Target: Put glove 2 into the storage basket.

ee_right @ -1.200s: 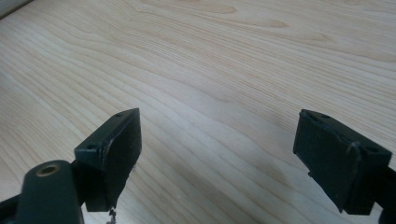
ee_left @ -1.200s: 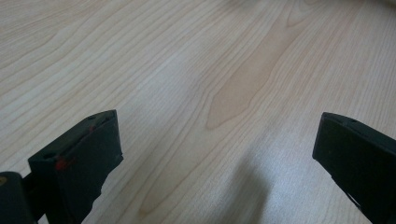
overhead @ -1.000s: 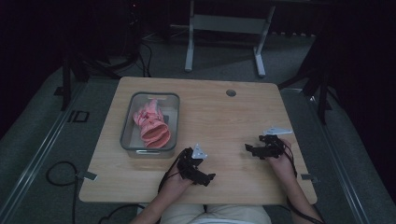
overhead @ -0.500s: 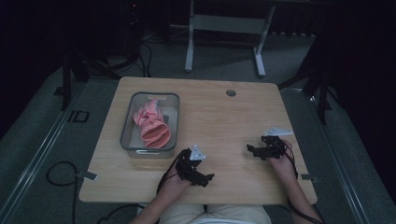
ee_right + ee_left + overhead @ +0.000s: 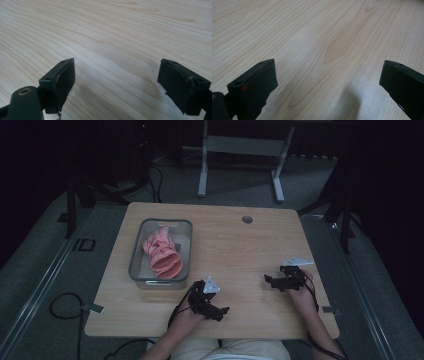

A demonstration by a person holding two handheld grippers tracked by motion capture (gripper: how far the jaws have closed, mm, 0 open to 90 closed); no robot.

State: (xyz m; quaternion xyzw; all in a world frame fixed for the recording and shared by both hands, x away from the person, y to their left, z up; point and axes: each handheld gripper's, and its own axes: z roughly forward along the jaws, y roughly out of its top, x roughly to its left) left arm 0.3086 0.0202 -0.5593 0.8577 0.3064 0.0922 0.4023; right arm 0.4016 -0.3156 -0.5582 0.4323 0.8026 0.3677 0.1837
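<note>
**Both grippers idle, the pink cloth waits in its bin**

High view puts my left gripper (image 5: 218, 312) low and centre, my right gripper (image 5: 270, 281) lower right, both on bare table (image 5: 235, 245). Over the past second little has changed: my left gripper has slid slightly down and right in the frame, and my right has hardly moved. Neither has gone toward anything, so I judge the work not yet begun.

In the left gripper view my jaws stand wide apart with nothing but wood grain between them; the right gripper view reads the same, released and empty.

The nearest thing to handle is the pink cloth (image 5: 162, 254), bunched inside the clear bin (image 5: 135, 256) at centre left of the frame, well apart from my right gripper and nearer my left. Reaching up and left for it looks like my likely first move.
</note>
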